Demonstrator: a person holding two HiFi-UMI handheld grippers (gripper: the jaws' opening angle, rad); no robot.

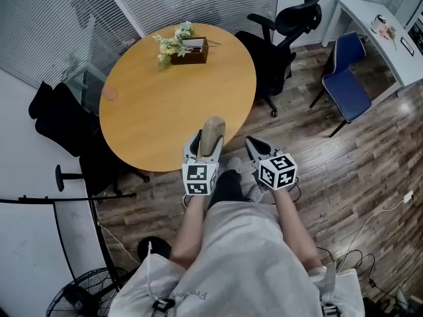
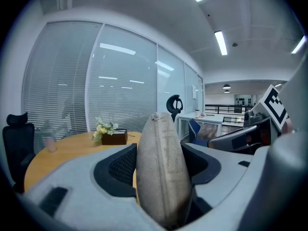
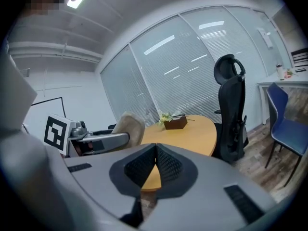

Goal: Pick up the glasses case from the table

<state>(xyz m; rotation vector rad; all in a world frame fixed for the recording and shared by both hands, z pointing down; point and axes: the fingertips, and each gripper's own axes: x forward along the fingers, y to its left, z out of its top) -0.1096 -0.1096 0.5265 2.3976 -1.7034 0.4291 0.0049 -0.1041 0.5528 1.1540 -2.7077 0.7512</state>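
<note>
Left hand-held gripper has its jaws spread wide around the glasses case, pads pressing on both flanks of that beige zipped pouch. The case stands on end, zip seam facing the left gripper view's camera, and its rounded top pokes well past the jaw tips. In the head view it sits low centre, right over the near edge of the round wooden bench, apparently off the surface, though the underside is hidden.

Right hand-held gripper hangs just beside it, jaws pressed together on nothing.

Now the worry: this is a soft, bulging shell, and the pads seem to catch only its lower part. A rounded fabric body like that could pivot between the pads or slip out upward if the squeeze tightens or the hand tips. With the case at the bench's rim, a slip would probably send it past the edge to the plank floor. The closed right gripper is in no shape to steady it.

The flower box, at the frame's upper centre, is well clear.
</note>
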